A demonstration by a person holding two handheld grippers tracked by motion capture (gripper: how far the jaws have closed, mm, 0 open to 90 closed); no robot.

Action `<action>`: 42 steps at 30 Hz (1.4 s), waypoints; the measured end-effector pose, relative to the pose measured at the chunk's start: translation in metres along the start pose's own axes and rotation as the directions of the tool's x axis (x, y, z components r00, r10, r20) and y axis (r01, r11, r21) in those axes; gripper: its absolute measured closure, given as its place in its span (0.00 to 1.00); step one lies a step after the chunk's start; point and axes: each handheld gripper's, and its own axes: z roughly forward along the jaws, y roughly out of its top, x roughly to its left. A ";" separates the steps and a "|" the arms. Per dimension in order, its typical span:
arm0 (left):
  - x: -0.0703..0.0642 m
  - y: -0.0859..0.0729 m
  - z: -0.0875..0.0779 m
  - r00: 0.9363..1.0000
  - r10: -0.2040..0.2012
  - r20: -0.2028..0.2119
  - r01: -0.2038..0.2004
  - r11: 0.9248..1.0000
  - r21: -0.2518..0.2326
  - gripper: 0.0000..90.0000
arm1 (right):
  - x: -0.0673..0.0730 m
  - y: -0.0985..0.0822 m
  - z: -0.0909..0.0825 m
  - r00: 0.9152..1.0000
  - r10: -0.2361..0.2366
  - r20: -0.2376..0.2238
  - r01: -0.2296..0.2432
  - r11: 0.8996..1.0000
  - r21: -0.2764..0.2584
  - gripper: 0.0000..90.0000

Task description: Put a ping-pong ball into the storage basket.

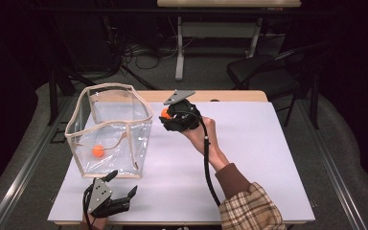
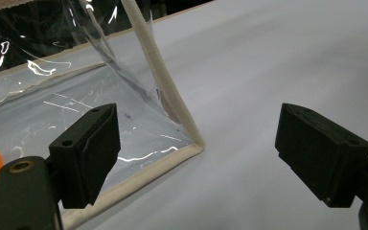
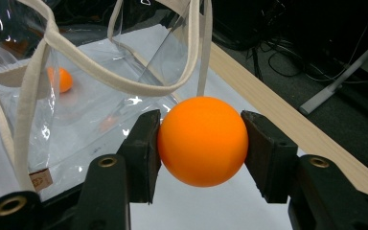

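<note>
My right gripper [image 1: 166, 115] is shut on an orange ball [image 3: 202, 141], held in the air just right of the clear bag's [image 1: 109, 127] upper rim. Both black pads press the ball's sides. A second orange ball [image 1: 98, 151] lies inside the bag on its floor, also seen through the plastic as the inner ball [image 3: 60, 79]. My left gripper [image 1: 123, 184] rests low at the table's front edge, open and holding nothing, its jaws facing the bag's near corner [image 2: 194, 143].
The bag has cream fabric trim and loose handles [image 3: 124, 81]. The white table [image 1: 258, 158] ends in a wooden strip [image 3: 287, 120] at the back. A black chair [image 1: 268, 72] and a table leg [image 1: 179, 48] stand beyond on the floor.
</note>
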 end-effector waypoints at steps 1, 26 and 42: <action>0.000 0.000 0.000 1.000 0.001 0.000 -0.001 1.000 0.000 0.18 | 0.000 0.001 0.000 1.000 -0.004 -0.001 0.004 1.000 0.001 0.56; 0.001 0.000 -0.001 1.000 0.002 -0.002 -0.002 1.000 -0.002 0.18 | 0.000 0.024 0.005 1.000 -0.013 0.015 0.013 1.000 -0.014 0.56; 0.001 0.000 -0.001 1.000 0.006 0.002 -0.006 1.000 -0.003 0.18 | 0.008 0.043 0.008 0.999 -0.030 0.014 0.031 0.999 -0.036 0.56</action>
